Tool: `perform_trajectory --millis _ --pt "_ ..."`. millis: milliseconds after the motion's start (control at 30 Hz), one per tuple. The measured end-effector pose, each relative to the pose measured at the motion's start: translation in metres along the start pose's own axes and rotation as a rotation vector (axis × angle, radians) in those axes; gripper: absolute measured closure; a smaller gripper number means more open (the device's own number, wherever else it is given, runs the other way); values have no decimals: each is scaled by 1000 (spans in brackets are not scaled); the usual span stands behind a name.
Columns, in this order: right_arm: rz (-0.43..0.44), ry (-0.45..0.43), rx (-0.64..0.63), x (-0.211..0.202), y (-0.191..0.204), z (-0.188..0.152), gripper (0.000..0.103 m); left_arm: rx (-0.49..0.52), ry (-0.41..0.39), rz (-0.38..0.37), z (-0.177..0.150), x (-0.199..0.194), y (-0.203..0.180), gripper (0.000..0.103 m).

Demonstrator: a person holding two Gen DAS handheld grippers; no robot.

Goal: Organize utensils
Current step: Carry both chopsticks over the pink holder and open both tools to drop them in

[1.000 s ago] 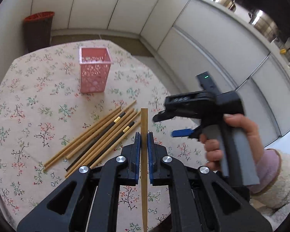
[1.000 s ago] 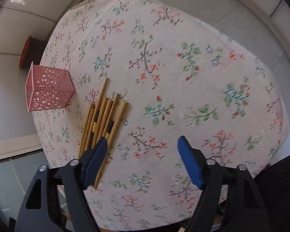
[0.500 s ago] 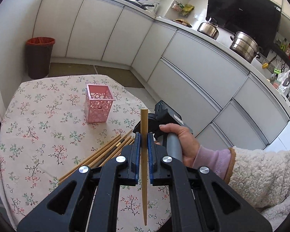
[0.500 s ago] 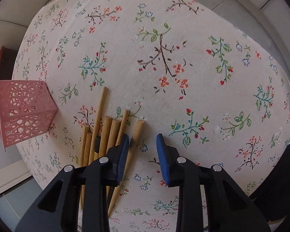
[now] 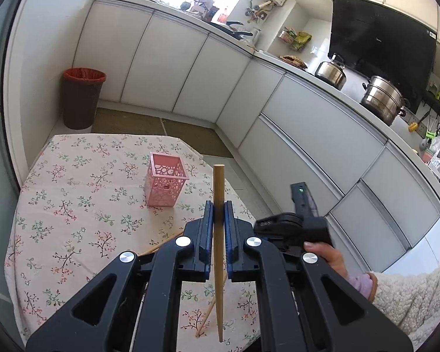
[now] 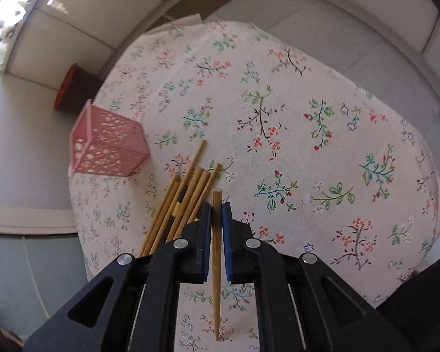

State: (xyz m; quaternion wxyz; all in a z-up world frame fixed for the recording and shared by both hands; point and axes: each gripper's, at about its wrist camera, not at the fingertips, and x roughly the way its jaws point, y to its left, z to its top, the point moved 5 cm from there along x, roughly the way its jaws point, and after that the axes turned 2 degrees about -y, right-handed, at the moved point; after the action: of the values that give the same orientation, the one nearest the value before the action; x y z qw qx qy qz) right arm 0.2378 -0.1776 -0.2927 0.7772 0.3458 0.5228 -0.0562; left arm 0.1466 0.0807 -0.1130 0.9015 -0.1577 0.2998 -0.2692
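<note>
Our right gripper (image 6: 216, 215) has its blue-padded jaws pressed against a single wooden chopstick (image 6: 216, 264), which runs lengthwise between them: the blunt end pokes out just past the jaw tips and the thin end trails back under us. Just beside the jaws, towards the tabletop's left edge, we see the pile of chopsticks (image 6: 180, 205) lying close together on the floral tablecloth (image 6: 322, 152), one of them dark with a gold band. Beyond the pile, near that same left edge, stands the pink perforated holder (image 6: 108, 146). Off the tabletop, past the holder, a dark bin with a red liner (image 6: 73, 91) sits on the floor.
</note>
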Motion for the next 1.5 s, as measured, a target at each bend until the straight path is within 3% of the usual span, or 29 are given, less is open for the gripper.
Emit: perform_trajectory --millis 200,400,500,600,933,1167,1200,1267,1333,1500 --pt "90 -180 -180 -87 28 1 95 -27 -92 59 34 -7 -18 97" --pt "172 -412 -324 -173 67 35 95 22 -214 170 91 -5 -44 97" --pt "208 -520 -359 -202 87 58 95 63 -284 247 119 1 -54 97" --pt "232 -574 -377 -212 105 80 95 69 -309 295 140 18 -54 97" --pt "285 -604 -406 -175 151 124 95 97 -405 416 164 82 -21 97" --pt "284 -582 -463 -131 173 126 95 87 -392 430 151 127 19 95" --pt "282 -571 -473 -124 176 125 95 80 -381 436 147 133 24 93" --pt "271 -553 -490 -108 180 122 95 62 -368 436 138 135 33 63" --pt "259 -538 -508 -95 184 119 95 44 -387 448 135 127 41 51" --pt "232 -515 -526 -72 188 112 95 15 -422 465 145 97 51 48"
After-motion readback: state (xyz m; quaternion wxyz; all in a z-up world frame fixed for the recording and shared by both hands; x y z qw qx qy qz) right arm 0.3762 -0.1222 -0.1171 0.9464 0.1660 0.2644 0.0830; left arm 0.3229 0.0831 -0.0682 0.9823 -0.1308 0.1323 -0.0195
